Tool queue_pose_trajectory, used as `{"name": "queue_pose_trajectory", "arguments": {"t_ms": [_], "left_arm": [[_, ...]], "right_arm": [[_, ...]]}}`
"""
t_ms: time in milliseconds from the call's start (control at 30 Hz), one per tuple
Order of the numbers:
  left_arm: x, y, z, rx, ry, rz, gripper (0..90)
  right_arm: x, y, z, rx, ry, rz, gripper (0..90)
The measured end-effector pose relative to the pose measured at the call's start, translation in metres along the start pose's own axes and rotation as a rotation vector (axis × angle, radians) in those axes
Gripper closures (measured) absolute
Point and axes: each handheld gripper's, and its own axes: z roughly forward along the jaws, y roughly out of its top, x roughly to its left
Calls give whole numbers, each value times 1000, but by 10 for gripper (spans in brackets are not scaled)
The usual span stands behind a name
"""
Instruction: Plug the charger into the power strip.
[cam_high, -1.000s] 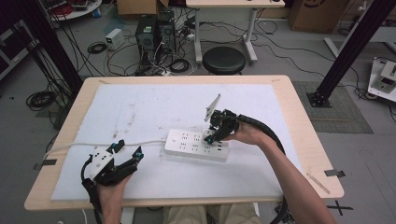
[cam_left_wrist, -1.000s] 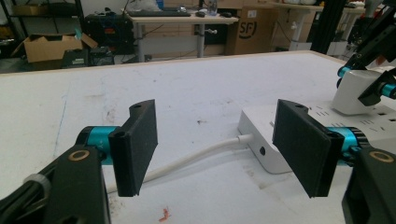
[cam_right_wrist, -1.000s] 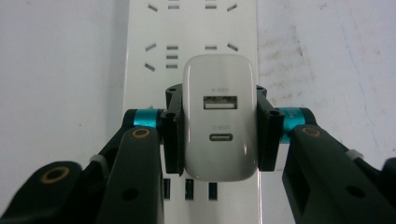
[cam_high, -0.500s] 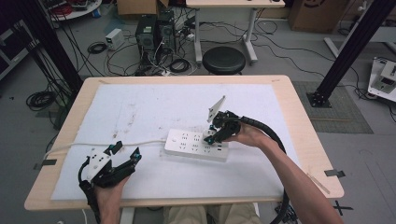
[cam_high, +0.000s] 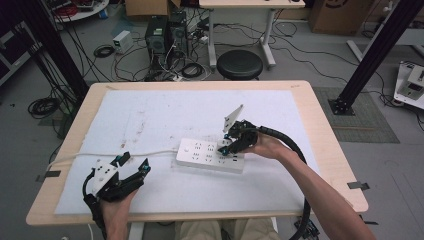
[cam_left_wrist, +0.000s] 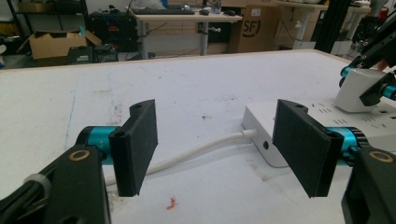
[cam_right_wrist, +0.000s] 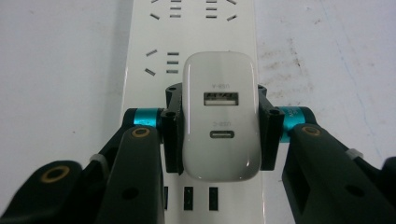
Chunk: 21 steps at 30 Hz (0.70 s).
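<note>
A white power strip (cam_high: 210, 155) lies on the white mat in the middle of the table, and its white cable (cam_high: 110, 156) runs off to the left. My right gripper (cam_high: 232, 142) is over the strip's right part, shut on a white USB charger (cam_right_wrist: 219, 116) whose two ports face the camera. The charger (cam_left_wrist: 359, 91) sits on or just above the strip (cam_right_wrist: 191, 28); I cannot tell whether its pins are in a socket. My left gripper (cam_high: 132, 167) rests near the front left of the mat, open, with nothing between its pads (cam_left_wrist: 137, 144).
The white mat (cam_high: 165, 115) covers most of the wooden table (cam_high: 320, 125). The cable (cam_left_wrist: 187, 156) passes in front of the left gripper. Beyond the far edge stand a black stool (cam_high: 241, 64), computer towers (cam_high: 157, 35) and loose wires. A black frame post (cam_high: 370, 55) rises at the right.
The right gripper with the charger has shifted slightly over the strip. The left gripper has stayed where it was.
</note>
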Motion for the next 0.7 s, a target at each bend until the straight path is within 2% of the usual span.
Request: {"name": "queue_pose_trajectory", "arguments": {"t_ms": [100,167,267,300,400,533,600,700], "left_arm": [[-1,-1,0,1,0,-12,311],[-1,-1,0,0,-2,-13,311],[-1,0,0,3,-2,-7,311],[-1,0,0,-1,1,-9,310],[-1,0,-1,4,-2,-9,311],[-1,-1,-2,1,2,-5,311],[0,-1,-4,1,4,-15,311],[1,-2,-7,-4,14,-21,311]], "right_arm": [[-3,-1,1,-9,19,12,640],[-2,-1,1,-8,12,6,640],[2,0,2,3,-8,-11,640],[7,0,2,7,-36,-30,640],[8,-1,3,-1,-43,-32,640],[5,-3,3,-11,-26,-16,640],[2,-4,4,-20,-6,-1,640],[0,-3,8,-15,1,-7,640]]}}
